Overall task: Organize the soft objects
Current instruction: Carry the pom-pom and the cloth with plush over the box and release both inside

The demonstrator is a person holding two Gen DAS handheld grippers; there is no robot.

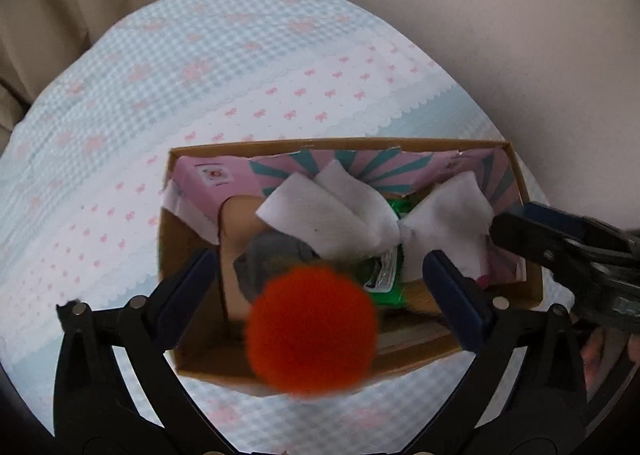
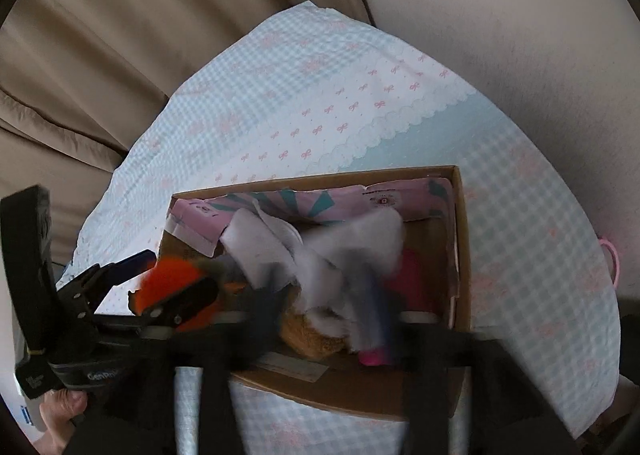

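A fuzzy orange pom-pom ball [image 1: 312, 329] hangs blurred between the fingers of my left gripper [image 1: 320, 287], over the near part of an open cardboard box [image 1: 532, 255]. The left jaws stand wide open, not touching the ball. The box holds white cloth pieces [image 1: 332, 211], a green packet [image 1: 384, 275] and a grey soft item [image 1: 272, 255]. In the right wrist view my right gripper [image 2: 320, 287] is blurred by motion, its fingers shut on white cloth [image 2: 360, 239] over the box [image 2: 460, 239]. The orange ball [image 2: 172, 287] and the left gripper show at the left.
The box stands on a table under a blue-checked cloth with pink bows [image 1: 200, 95]. It is lined with pink and teal printed card [image 1: 360, 167]. A brown plush [image 2: 312, 335] and a pink item [image 2: 412, 275] lie inside. Beige curtains [image 2: 120, 35] hang behind.
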